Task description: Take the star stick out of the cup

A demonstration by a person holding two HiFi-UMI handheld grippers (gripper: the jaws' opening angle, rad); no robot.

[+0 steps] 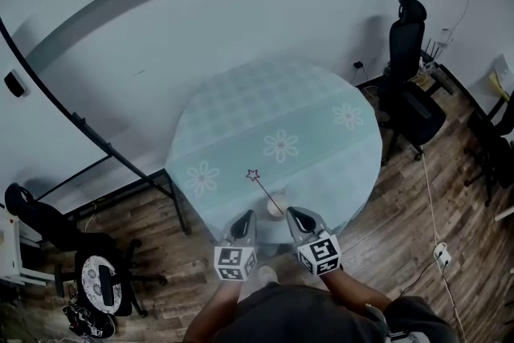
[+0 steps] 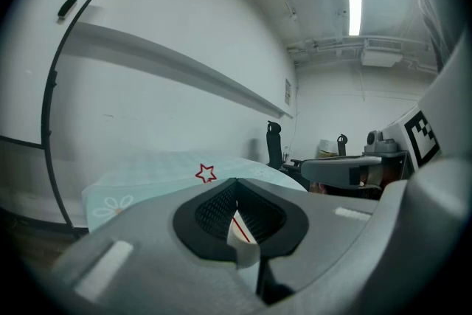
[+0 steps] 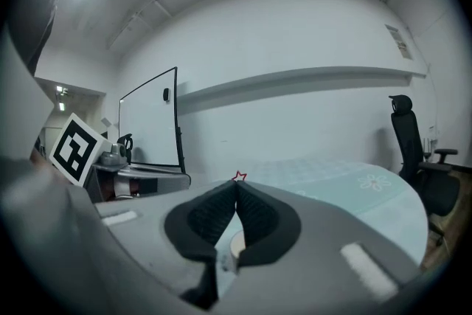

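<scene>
Head view: we hold the left gripper (image 1: pixel 247 215) and right gripper (image 1: pixel 292 213) either side of the cup (image 1: pixel 277 205).
Both pairs of jaws are clenched on nothing; the star stick (image 1: pixel 262 188) leans in the cup.

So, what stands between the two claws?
The cup, with the star stick leaning out of it, stands between the left claw and the right claw; the head view shows this.

tablecloth (image 1: pixel 241 108): pale blue, checked, white daisies | star stick (image 1: pixel 263 189): red | cup (image 1: pixel 276 203): cream | floor (image 1: pixel 401 213): brown wood
</scene>
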